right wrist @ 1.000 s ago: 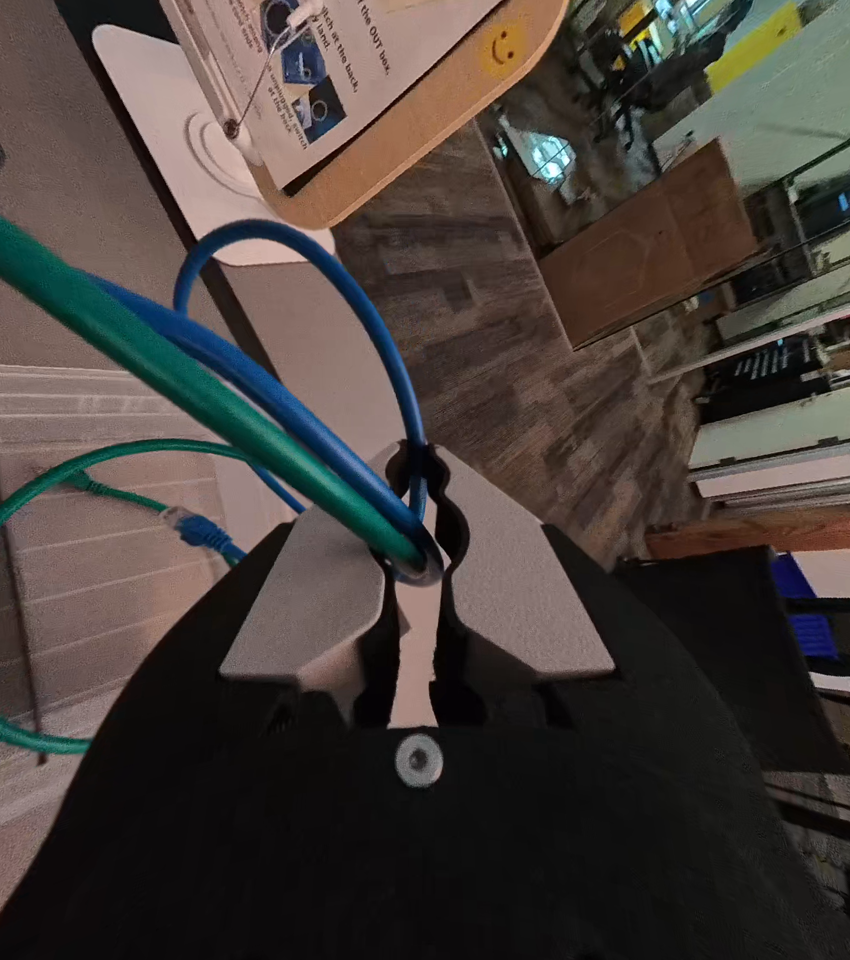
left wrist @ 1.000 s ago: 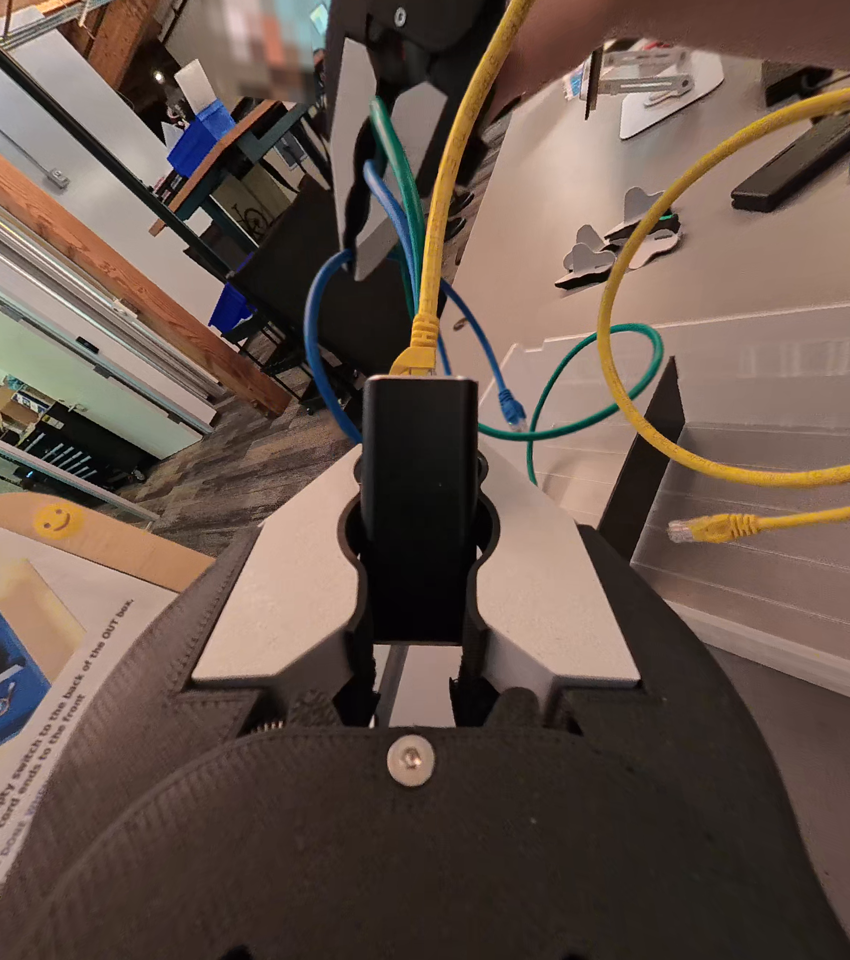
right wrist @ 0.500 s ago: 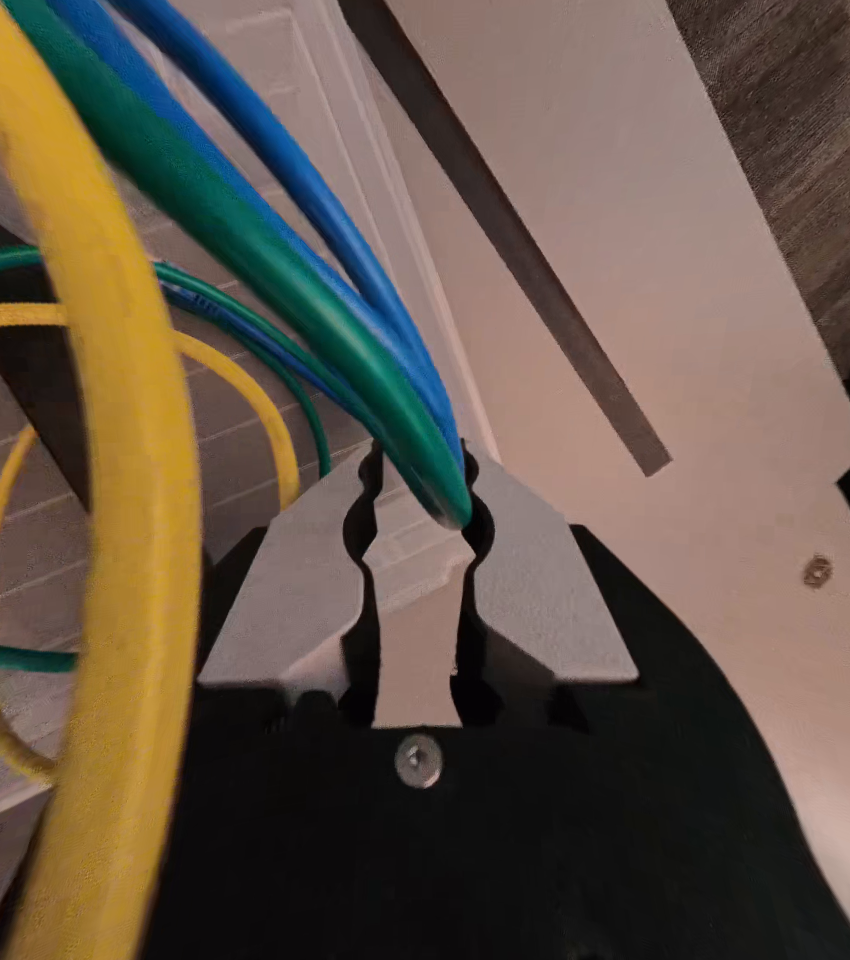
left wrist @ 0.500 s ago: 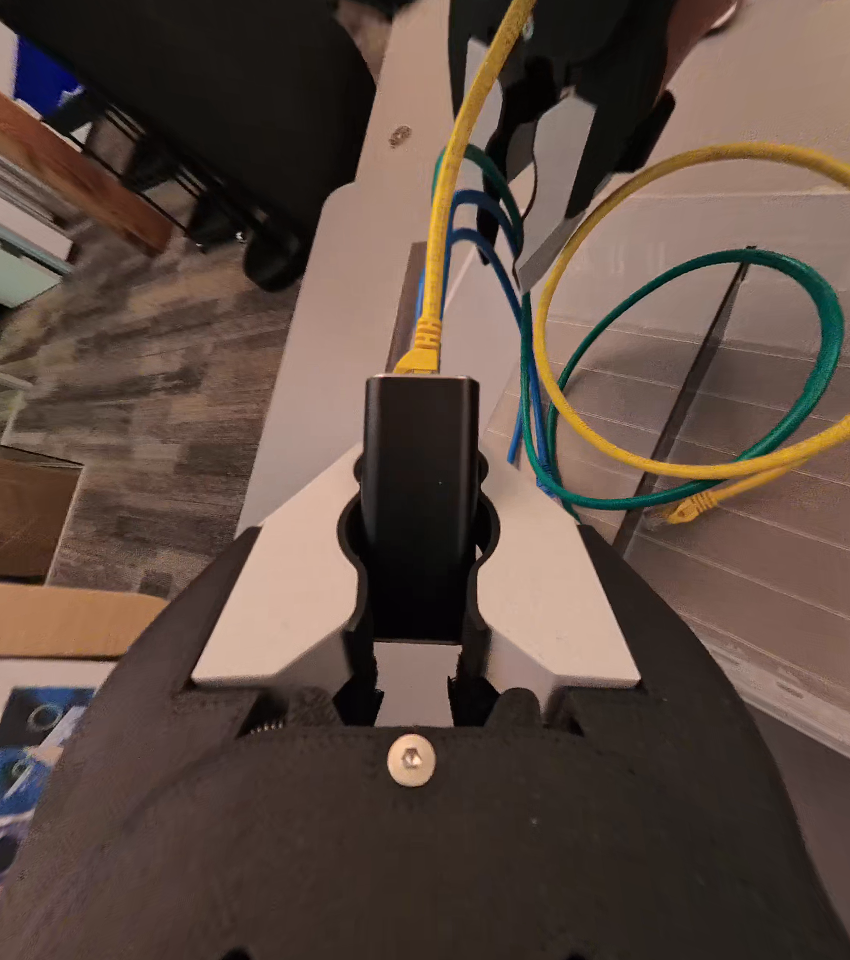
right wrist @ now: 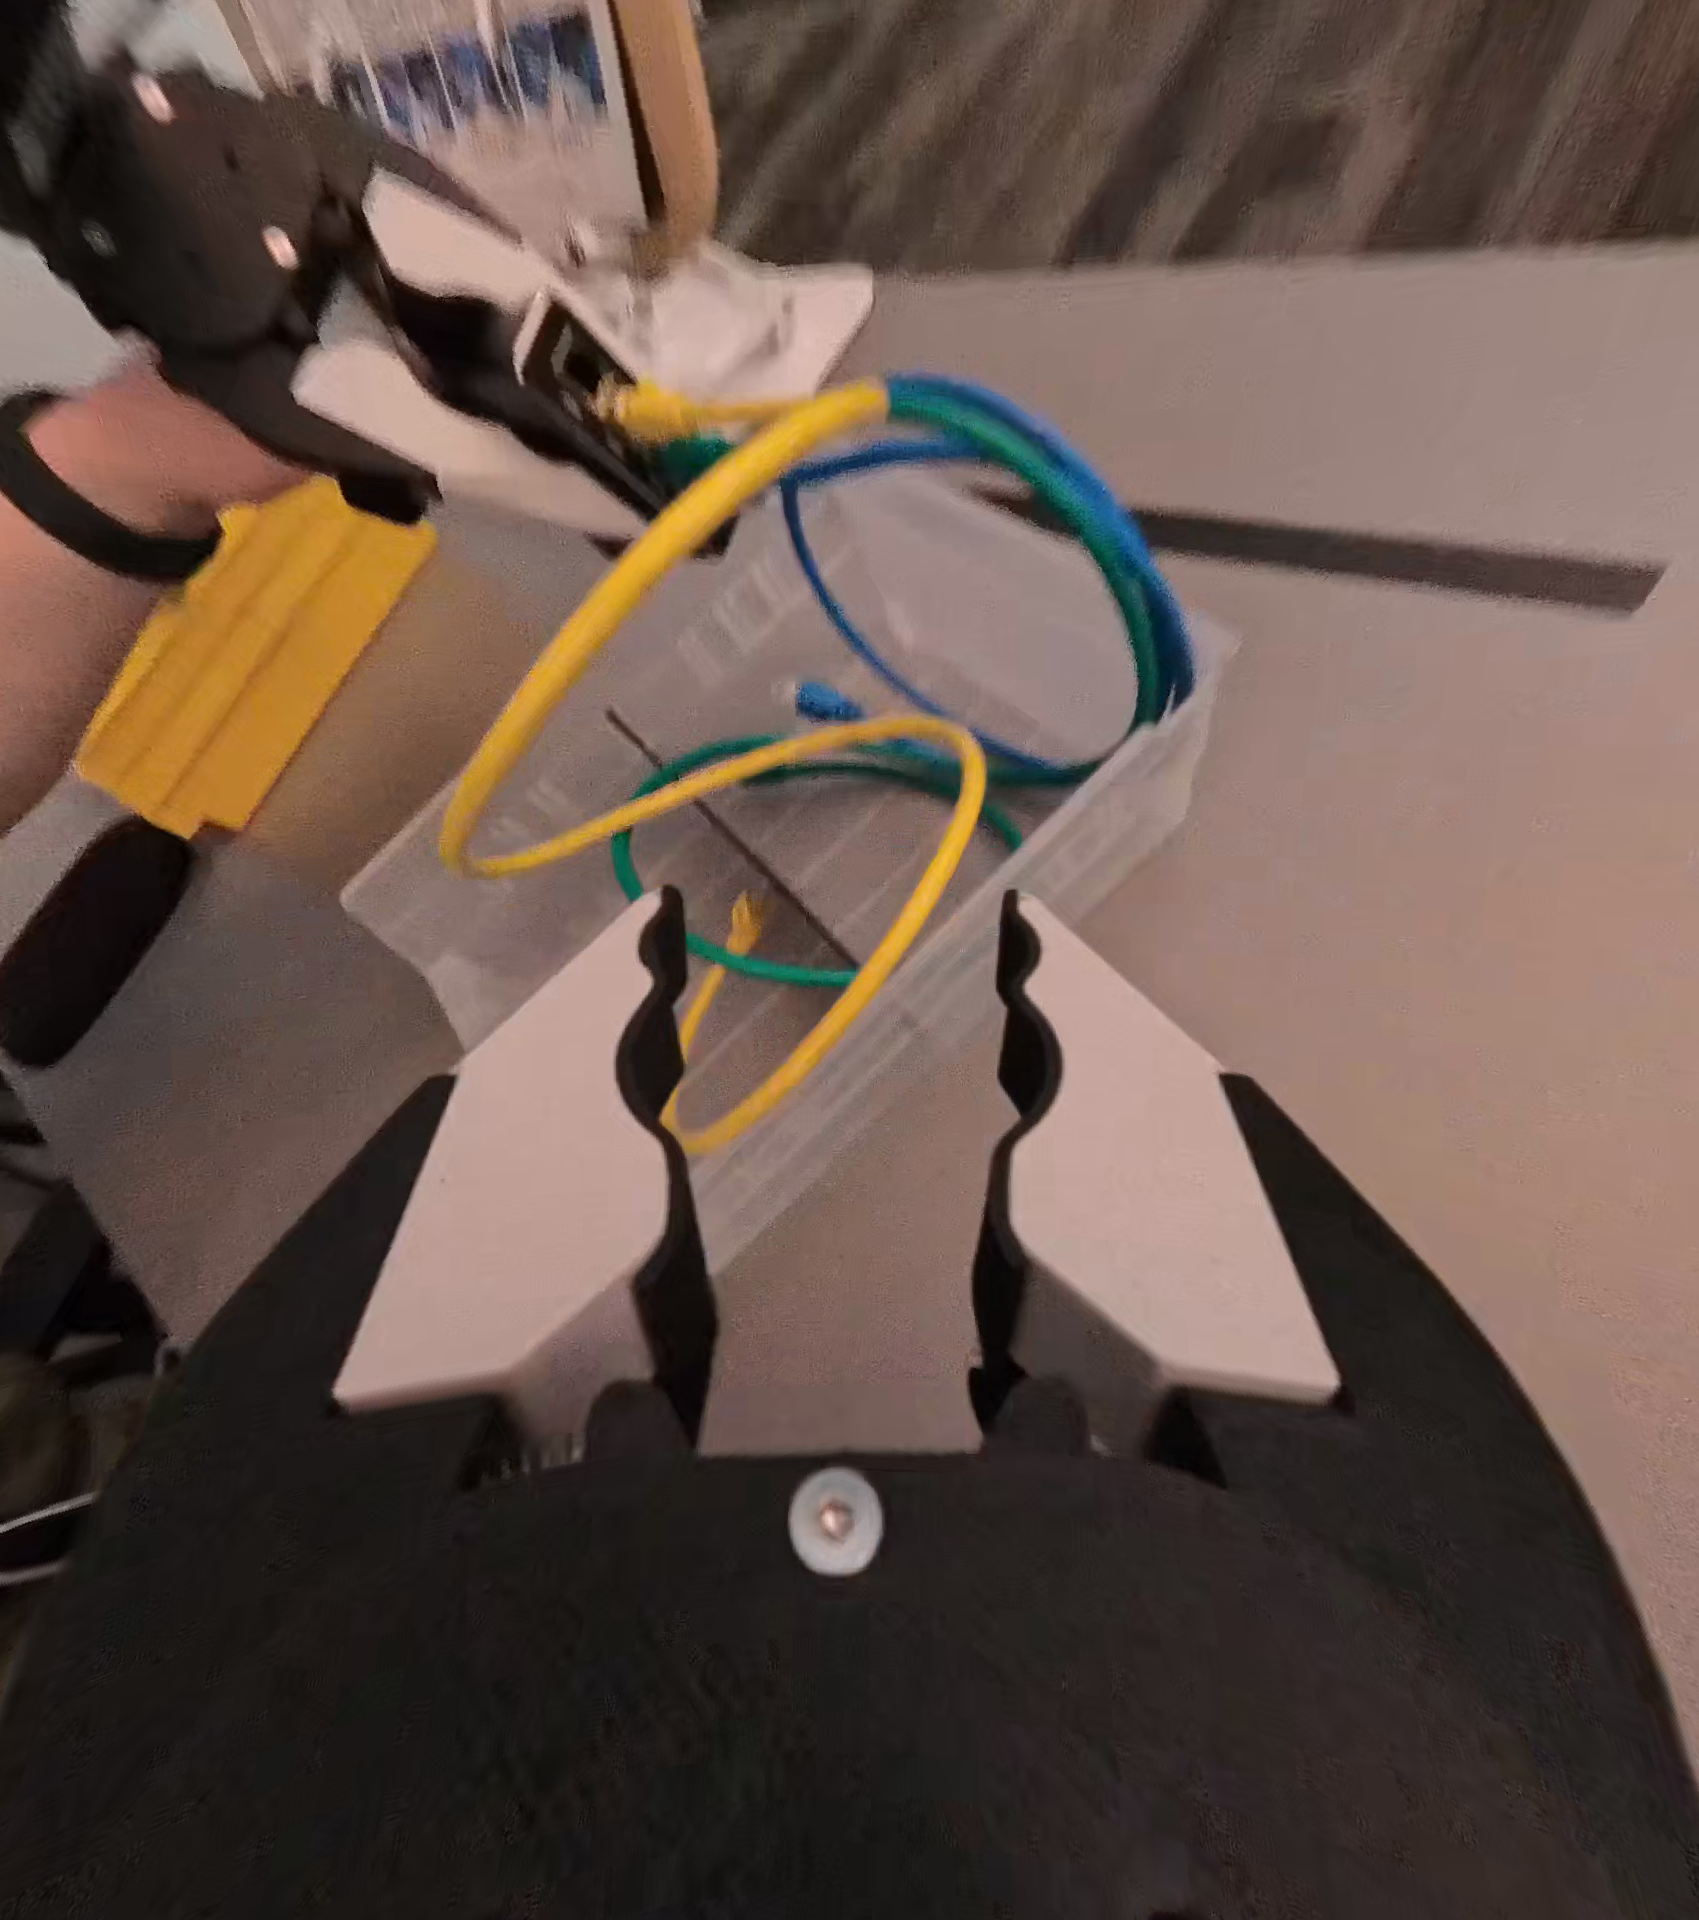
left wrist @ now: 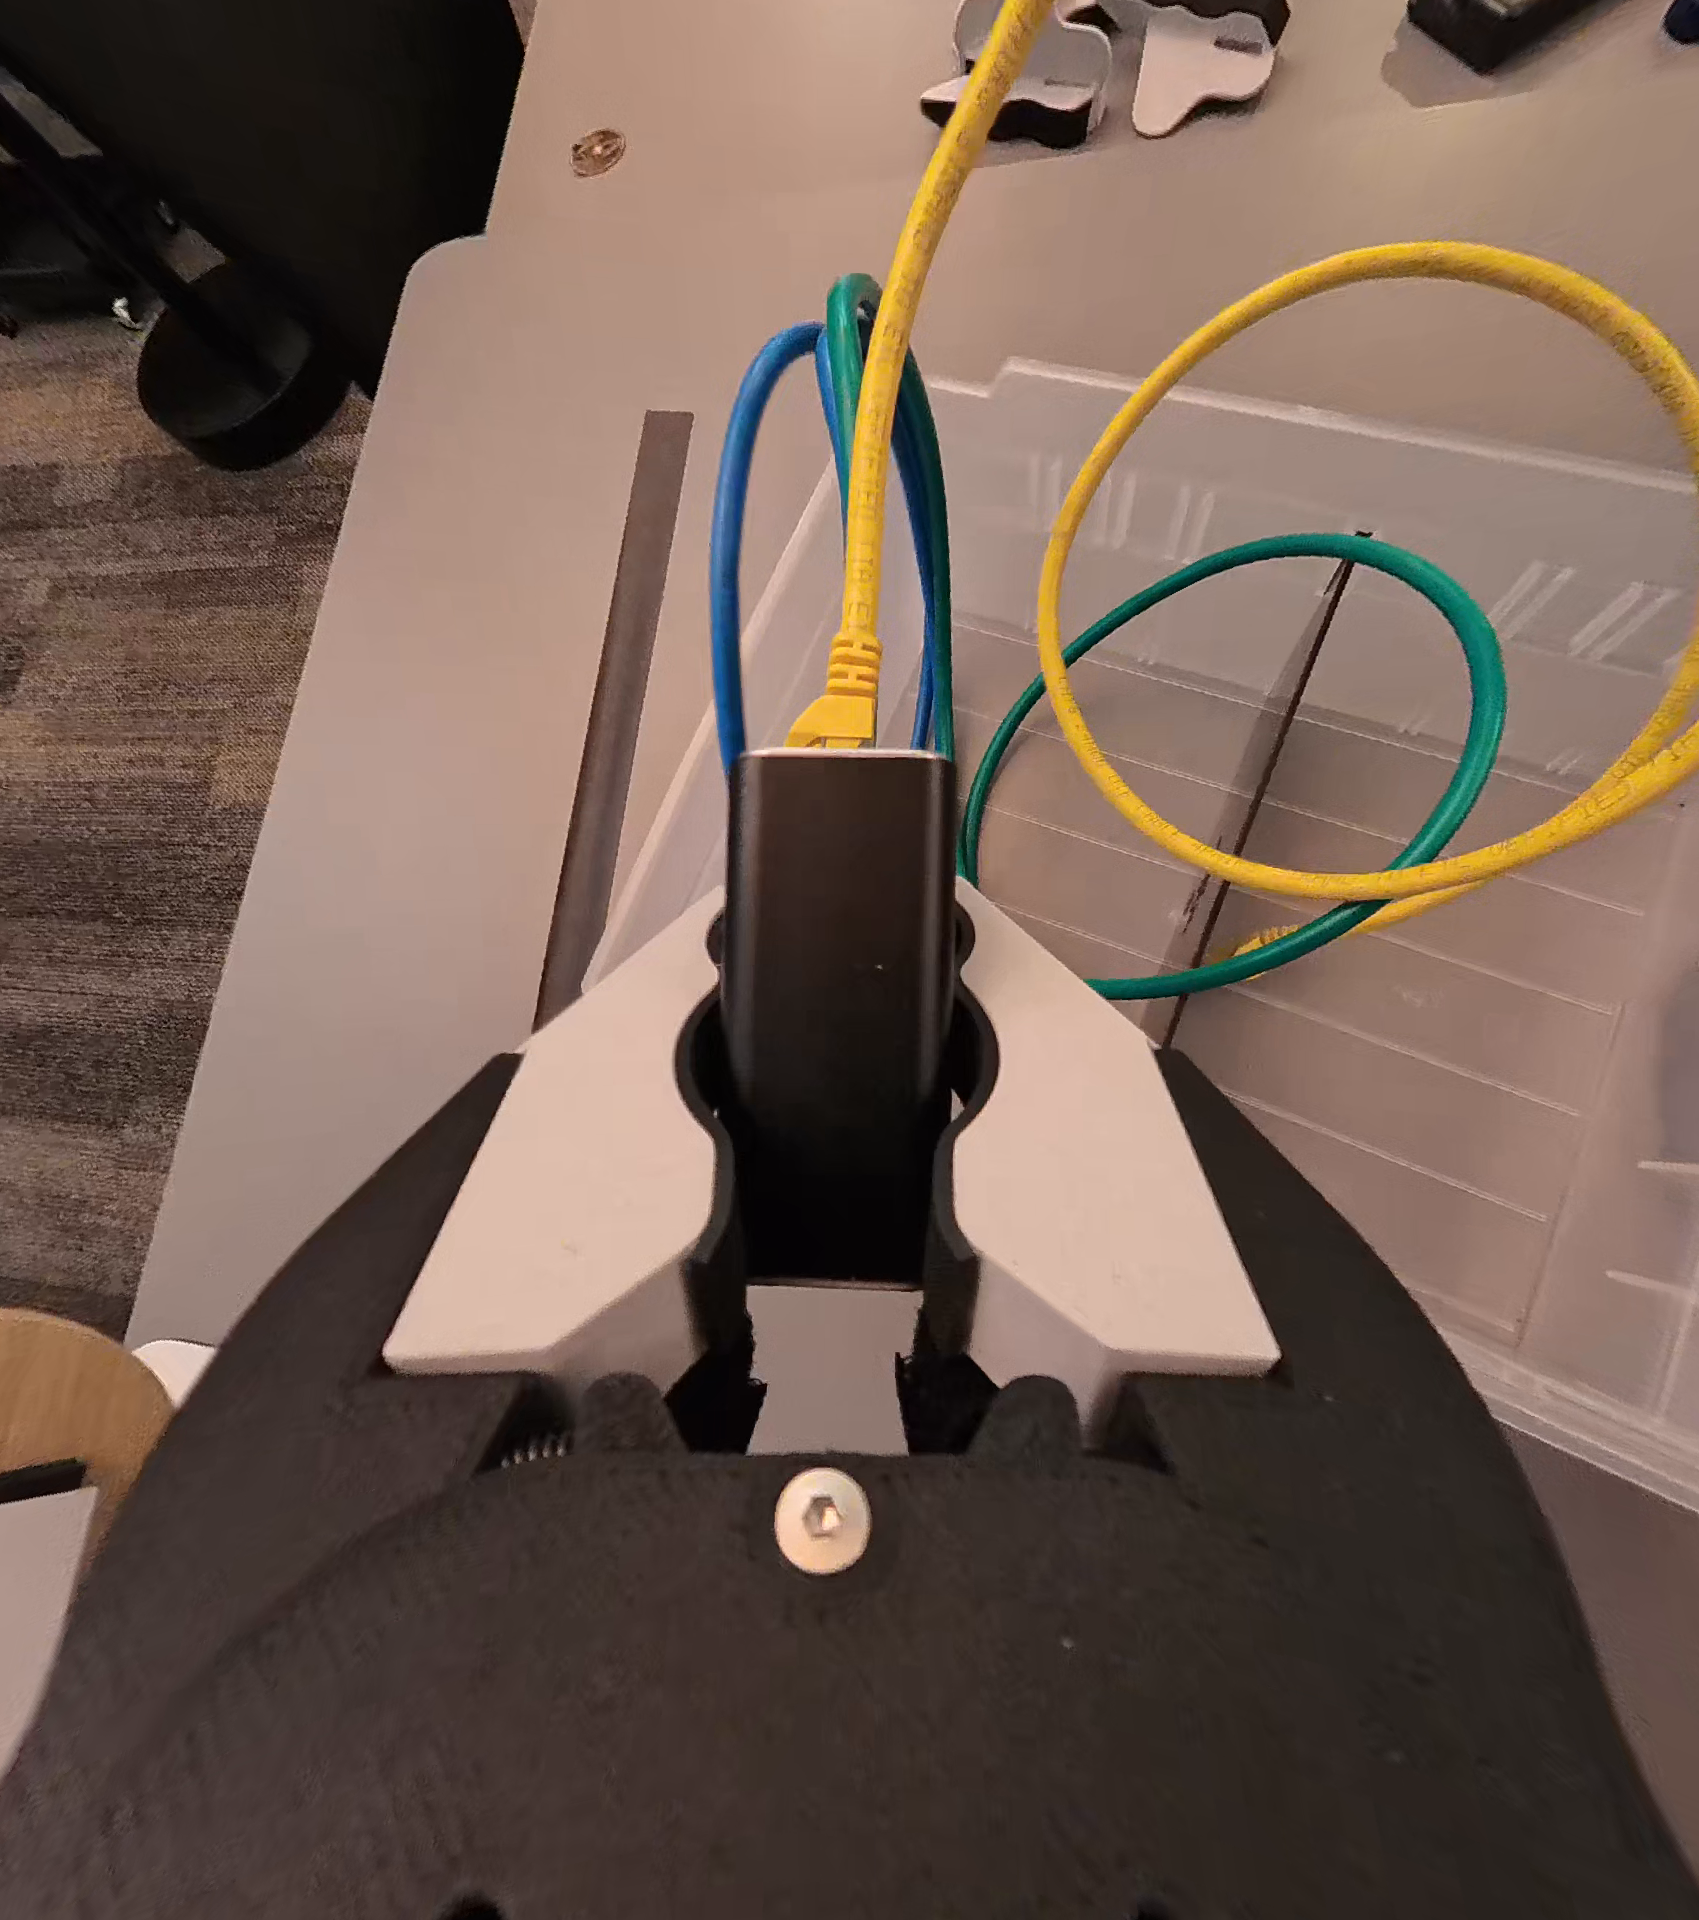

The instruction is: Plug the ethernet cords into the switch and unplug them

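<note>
- Over the near corner of the clear plastic bin point(left wrist: 1447, 1091) is where my left gripper point(left wrist: 840, 935) sits, above the grey table point(left wrist: 471, 582). The table edge drops off to carpet on the left of that view, and there's bare tabletop between that edge and the bin wall.
- The left gripper's fingers point(left wrist: 596, 1143) are clamped on the black switch point(left wrist: 840, 997). It's gripped by its sides and pokes out past the fingertips, port end facing away from the camera.
- My right gripper point(right wrist: 834, 997) is spread wide with nothing in it, hanging above the bin's near wall point(right wrist: 928, 1039). To its right there's plain open table.
- Right wrist view is smeared by motion, but I can see the left gripper point(right wrist: 471, 405) farther off, up over the bin, with a hand point(right wrist: 14, 582) on it.
- Cords, I count three: one yellow cord point(left wrist: 886, 416), one green cord point(left wrist: 1344, 582), one blue cord point(left wrist: 731, 540).
- The yellow cord's plug point(left wrist: 840, 707) sits at the switch's far end. Green and blue arch up behind the switch and drop back toward it; can't see their ends there.
- The loose loops hang down into the bin, and a free yellow plug point(right wrist: 746, 920) and a free blue plug point(right wrist: 824, 701) dangle inside it.
- A dark divider point(left wrist: 1271, 748) crosses the bin.
</note>
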Available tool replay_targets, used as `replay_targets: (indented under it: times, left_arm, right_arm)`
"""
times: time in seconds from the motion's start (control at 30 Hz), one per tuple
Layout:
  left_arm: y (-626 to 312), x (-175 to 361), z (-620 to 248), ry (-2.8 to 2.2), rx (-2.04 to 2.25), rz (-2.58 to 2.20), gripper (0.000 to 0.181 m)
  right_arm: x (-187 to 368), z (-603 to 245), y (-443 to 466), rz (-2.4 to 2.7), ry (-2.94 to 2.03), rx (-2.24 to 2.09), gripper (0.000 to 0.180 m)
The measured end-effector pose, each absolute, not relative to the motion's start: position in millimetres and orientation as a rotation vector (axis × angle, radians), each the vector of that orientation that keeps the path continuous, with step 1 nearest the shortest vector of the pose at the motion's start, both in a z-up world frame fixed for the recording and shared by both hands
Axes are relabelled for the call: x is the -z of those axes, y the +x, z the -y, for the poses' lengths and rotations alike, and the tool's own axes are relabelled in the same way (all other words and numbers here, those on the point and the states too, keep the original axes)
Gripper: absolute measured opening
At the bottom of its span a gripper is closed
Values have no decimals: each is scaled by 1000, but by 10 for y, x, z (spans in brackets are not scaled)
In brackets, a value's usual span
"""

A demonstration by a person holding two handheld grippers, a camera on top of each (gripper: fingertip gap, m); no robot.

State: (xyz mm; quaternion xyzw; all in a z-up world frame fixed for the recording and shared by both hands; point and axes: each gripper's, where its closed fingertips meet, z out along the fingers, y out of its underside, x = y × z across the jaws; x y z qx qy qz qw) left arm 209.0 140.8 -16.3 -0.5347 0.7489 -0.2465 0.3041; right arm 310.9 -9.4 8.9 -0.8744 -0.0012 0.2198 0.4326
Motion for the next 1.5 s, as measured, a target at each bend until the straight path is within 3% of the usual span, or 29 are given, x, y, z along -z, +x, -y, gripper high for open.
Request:
replay_targets:
  times: [0.17, 0.2, 0.27, 0.33, 0.5, 0.67, 0.83, 0.9, 1.1, 1.23, 1.3, 1.4, 1.5]
  left_arm:
    - [2012, 180, -1434, -1445, 671, -1963, 33]
    - [1998, 182, -1435, -1449, 678, -1959, 33]
    - [1972, 195, -1435, -1457, 685, -1960, 33]
    - [1954, 196, -1429, -1451, 676, -1972, 33]
    - [1949, 106, -1371, -1410, 669, -2002, 33]
    - [1988, -9, -1359, -1427, 754, -1969, 33]
    - [1955, 41, -1351, -1487, 838, -1964, 33]
    - [1957, 102, -1341, -1507, 849, -1967, 33]
    - [2038, 293, -1299, -1529, 793, -2005, 33]
    - [2104, 359, -1338, -1490, 638, -2066, 33]
    - [2118, 433, -1331, -1497, 603, -2098, 33]
    - [2148, 528, -1309, -1520, 612, -2104, 33]
    - [2125, 674, -1325, -1538, 562, -2131, 33]
  right_arm:
    - [656, 252, 2875, 19, -2528, -516, 59]
    - [704, 262, 2734, 73, -2520, -615, 29]
    - [723, 226, 2695, 96, -2519, -627, 17]
    - [614, 154, 2816, 121, -2515, -450, 14]
    - [-305, -179, 2673, 302, -2216, -279, 0]
    - [-943, -567, 2333, 654, -1782, -248, 0]
    - [-1137, -794, 2297, 785, -1487, -105, 0]
    - [-898, -899, 2424, 823, -1518, -40, 0]
    - [527, -845, 2773, 882, -2016, -164, 0]
    - [464, -716, 2797, 835, -1981, -231, 3]
    - [422, -653, 2994, 730, -2060, -192, 29]
    - [497, -348, 3274, 618, -2264, -146, 51]
    - [396, -109, 3484, 572, -2290, -29, 51]
